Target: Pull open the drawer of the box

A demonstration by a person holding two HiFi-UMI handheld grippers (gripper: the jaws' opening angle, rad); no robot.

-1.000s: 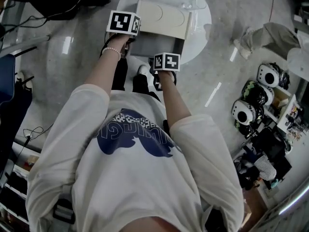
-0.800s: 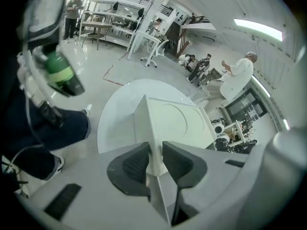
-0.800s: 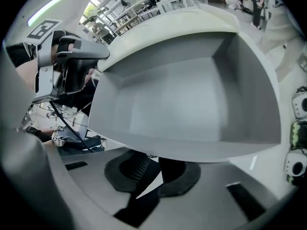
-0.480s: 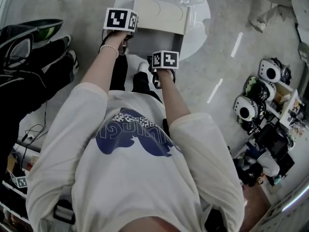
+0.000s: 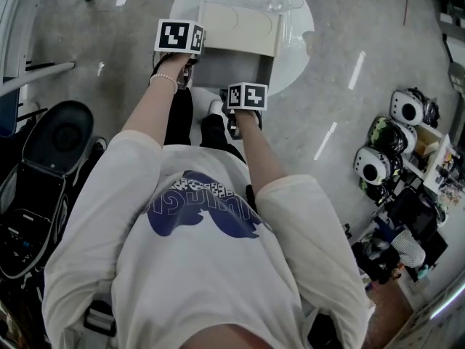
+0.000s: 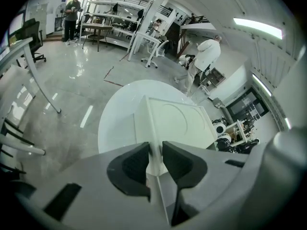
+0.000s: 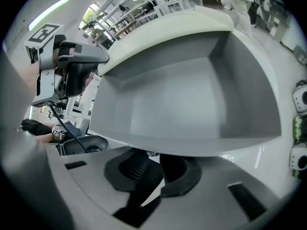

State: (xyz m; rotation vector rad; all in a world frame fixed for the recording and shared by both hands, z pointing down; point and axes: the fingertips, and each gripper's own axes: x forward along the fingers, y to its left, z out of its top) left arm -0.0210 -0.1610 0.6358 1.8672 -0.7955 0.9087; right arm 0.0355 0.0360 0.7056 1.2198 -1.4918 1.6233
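A cream box (image 5: 240, 27) stands on a round white table (image 5: 294, 57), with its grey drawer (image 5: 229, 70) pulled out toward me. My left gripper (image 5: 190, 49) is at the box's near left corner. In the left gripper view, its jaws (image 6: 154, 162) are shut on the box's (image 6: 177, 123) corner edge. My right gripper (image 5: 245, 86) is at the drawer's front. In the right gripper view, its jaws (image 7: 154, 164) sit just under the drawer's (image 7: 187, 95) front lip and are opening. The handle between them is mostly hidden, and the drawer is empty.
A clear cup (image 5: 287, 6) stands on the table behind the box. Round black-and-white helmets (image 5: 374, 166) lie on the floor at the right beside cluttered shelves. A black open case (image 5: 51, 166) lies on the floor at the left.
Both grippers and the open drawer stay about where they were. The dark shapes at the left of the head view have shifted, and the black case now shows.
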